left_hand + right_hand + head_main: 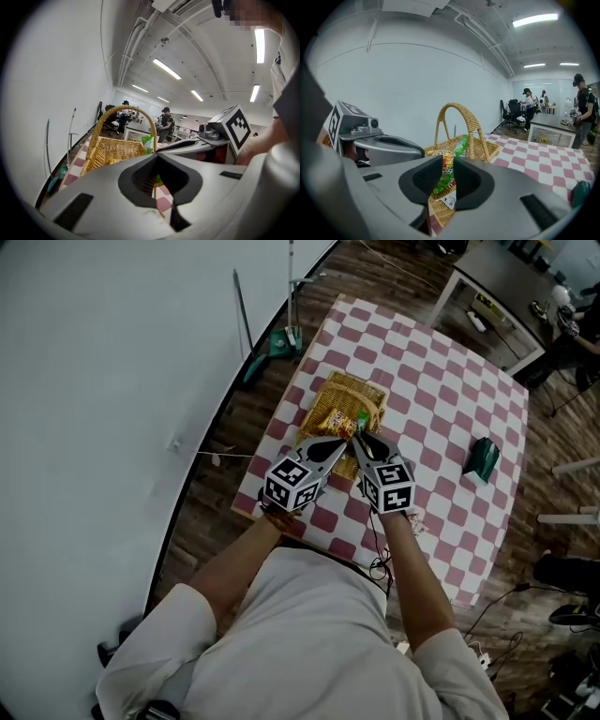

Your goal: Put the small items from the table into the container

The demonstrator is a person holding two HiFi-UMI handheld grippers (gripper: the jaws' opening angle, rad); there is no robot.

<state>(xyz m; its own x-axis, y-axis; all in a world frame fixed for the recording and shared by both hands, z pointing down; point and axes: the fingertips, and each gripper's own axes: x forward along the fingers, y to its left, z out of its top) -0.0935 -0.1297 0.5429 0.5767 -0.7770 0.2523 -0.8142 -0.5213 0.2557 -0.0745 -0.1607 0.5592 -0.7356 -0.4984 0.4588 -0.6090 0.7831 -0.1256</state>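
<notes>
Checkered counter [441, 390] carried a wicker basket [323, 401] near its left edge. Left gripper [343, 442] sat at the basket's near rim, jaws together, empty. Right gripper [446, 161] had its jaws clamped on a snack packet [439, 183] over that rim.

The wicker basket [373, 390] is tan, the packet [442, 173] yellow-green, the tablecloth [441, 399] pink-and-white checked.

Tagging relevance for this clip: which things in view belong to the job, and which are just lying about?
Job: snack packet in right gripper; wicker basket; green item on the checkered table.
Lying about: green floor tool; grey side table; floor cables.
</notes>
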